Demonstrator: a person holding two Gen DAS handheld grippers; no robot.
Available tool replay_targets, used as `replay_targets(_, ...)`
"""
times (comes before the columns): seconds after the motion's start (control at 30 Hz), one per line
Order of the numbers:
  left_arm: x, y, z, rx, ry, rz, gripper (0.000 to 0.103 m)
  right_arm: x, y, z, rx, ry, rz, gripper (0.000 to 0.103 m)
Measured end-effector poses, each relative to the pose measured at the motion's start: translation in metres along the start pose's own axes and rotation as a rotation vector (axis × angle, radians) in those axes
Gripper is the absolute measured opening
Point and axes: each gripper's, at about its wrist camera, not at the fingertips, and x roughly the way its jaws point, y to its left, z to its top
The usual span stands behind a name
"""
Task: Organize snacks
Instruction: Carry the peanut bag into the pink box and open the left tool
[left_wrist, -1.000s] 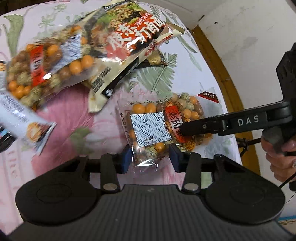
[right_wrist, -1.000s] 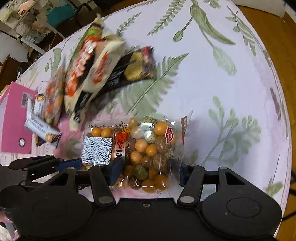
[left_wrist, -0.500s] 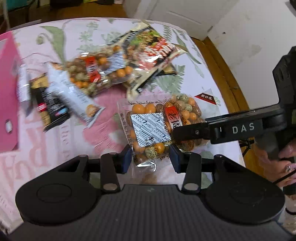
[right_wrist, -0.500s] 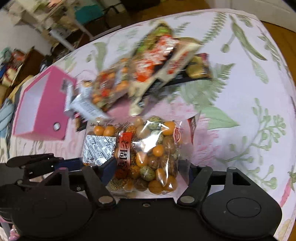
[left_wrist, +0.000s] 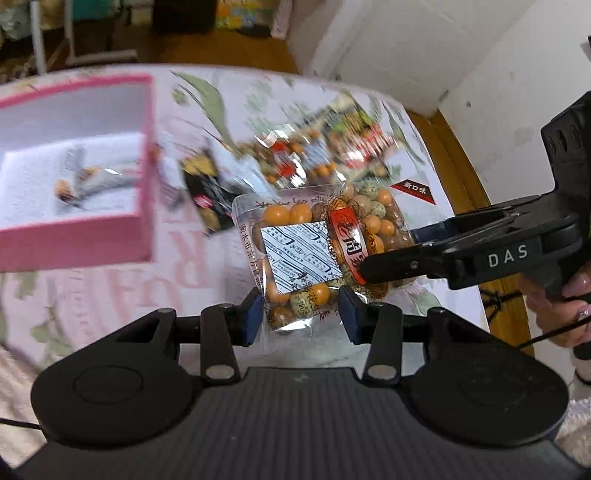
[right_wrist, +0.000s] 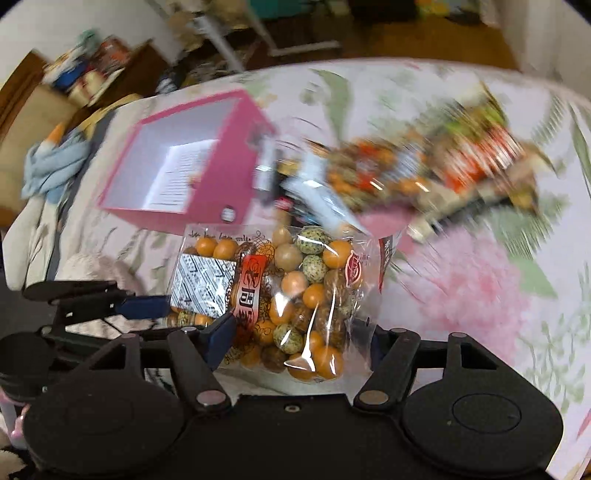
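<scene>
Since a second ago you've lifted the bag of coated nuts (left_wrist: 325, 251) clear of the tablecloth (left_wrist: 110, 280) and swung it toward the pink box (left_wrist: 92, 236), which wasn't in the left view back then and now fills its left side. Lots is hard to read here: the pile of other snack packs (right_wrist: 424, 173) behind the bag is smeared by motion blur in both views, so you can't make out labels, only orange, red and green patches. Something small lies inside the box on its white floor, too blurred to name. The box's left part is cut off in the left view. In the right view the bag hides the pad of your right gripper's (right_wrist: 295, 339) right-hand finger, so you can't see contact on that side; the blue pad on the other finger sits against the bag's lower left edge. Its jaws are closing at this moment, with the bag's wide end between them. Your left gripper (left_wrist: 301, 317) is much clearer: both blue pads pinch the narrow bottom end of the bag, jaws fairly close together. From the left view the right gripper's fingers reach in from the right and lie across the bag's red label. The bag hangs in the air between both grippers, near the box's front corner.
</scene>
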Motion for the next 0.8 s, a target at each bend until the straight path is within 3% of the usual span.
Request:
replay_targets(0.13,-0.029,0.034,0.003,-0.037,-0.058,0.015,0.042,0.002,0.026,0.018,-0.021,-0.047,0.041,0.060)
replay_targets(0.43,-0.063,0.107,0.032,-0.085,-0.132,0.095,0.041,0.042,0.071,0.064,-0.032,-0.124,0.137,0.058)
replay_targets(0.63,-0.050,0.158,0.049,-0.148,-0.157,0.178,0.042,0.094,0.084,0.093,0.020,-0.145,0.174,0.058)
replay_targets(0.8,-0.028,0.194,0.060,-0.183,-0.140,0.210,0.044,0.132,0.088,0.113,0.051,-0.082,0.169,0.057)
